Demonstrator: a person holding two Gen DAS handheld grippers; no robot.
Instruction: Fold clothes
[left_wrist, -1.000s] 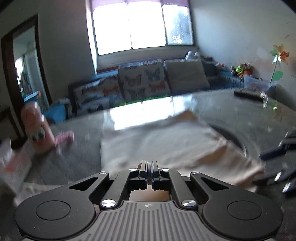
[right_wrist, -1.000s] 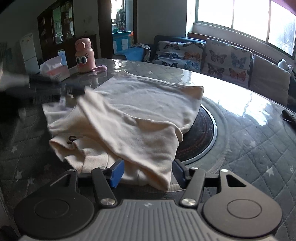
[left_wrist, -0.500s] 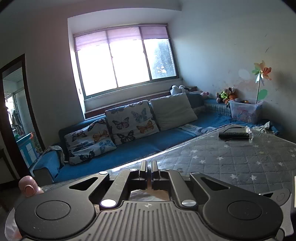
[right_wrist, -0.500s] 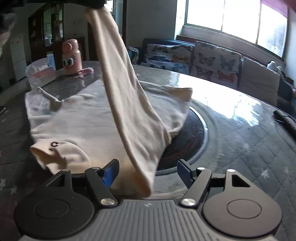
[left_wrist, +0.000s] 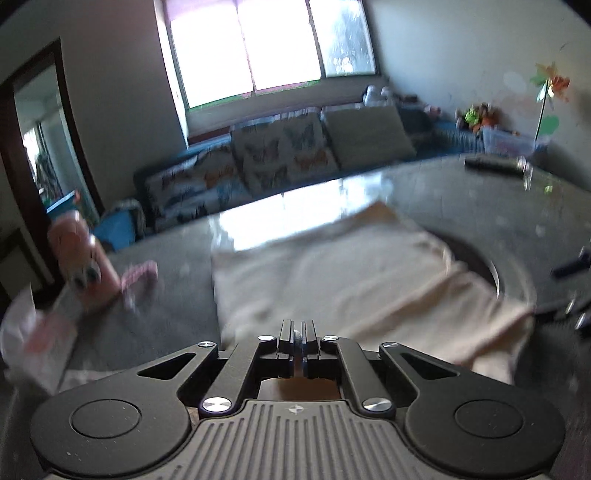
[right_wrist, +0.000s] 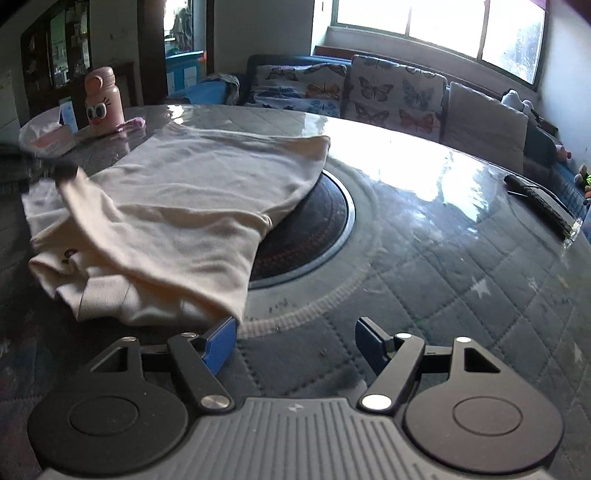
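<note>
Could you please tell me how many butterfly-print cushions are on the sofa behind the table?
2: one butterfly cushion lies low at the sofa's left end, the other butterfly cushion stands upright to its right, beside a plain cushion. More may be hidden.

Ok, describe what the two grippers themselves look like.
Both are matte black, with a ribbed grey plate at the base, two round discs at the sides, slotted link arms and silver screw heads. The right gripper has blue fingers. The left gripper has narrow black fingers. No cables, sleeves or hands show.
</note>
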